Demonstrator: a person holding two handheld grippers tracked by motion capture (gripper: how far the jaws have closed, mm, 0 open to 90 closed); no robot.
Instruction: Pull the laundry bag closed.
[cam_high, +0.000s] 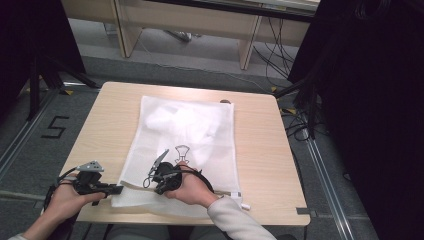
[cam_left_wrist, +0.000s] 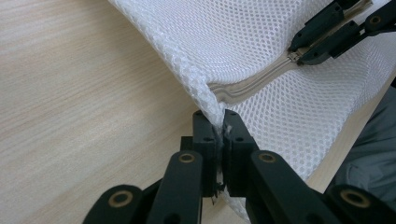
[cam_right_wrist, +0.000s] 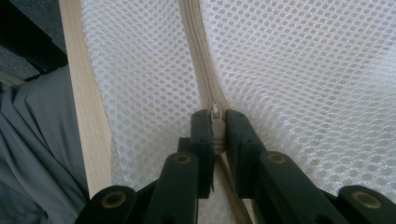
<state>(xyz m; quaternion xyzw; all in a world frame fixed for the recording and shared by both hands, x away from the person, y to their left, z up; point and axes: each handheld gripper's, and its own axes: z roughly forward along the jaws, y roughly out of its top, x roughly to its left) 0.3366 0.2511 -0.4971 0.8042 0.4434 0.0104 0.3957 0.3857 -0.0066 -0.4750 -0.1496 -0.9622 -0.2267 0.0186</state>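
A white mesh laundry bag lies flat across the middle of a light wooden table in the high view, its zippered edge toward the bottom of the frame. Something white and bunched sits inside its upper part, and a small printed emblem marks the mesh near the centre.

In the high view the left gripper sits at the lower left of the frame, held in the person's left hand, its tips at the bag's near left corner. The left gripper view gives what the high view cannot: the two black jaws are closed on the mesh corner, pinching the fabric between them, with the beige zipper running off toward the upper right. The right gripper shows in that upper right corner, clamped at the zipper line.

The right hand and its light sleeve come in at the bottom centre of the high view, where the gripper's hold is too small to read. The right gripper view settles it: the jaws are pressed together on the small metal zipper pull, with the zipper teeth running up the frame between two sheets of mesh. The table's edge and grey clothing show at the left of that frame.
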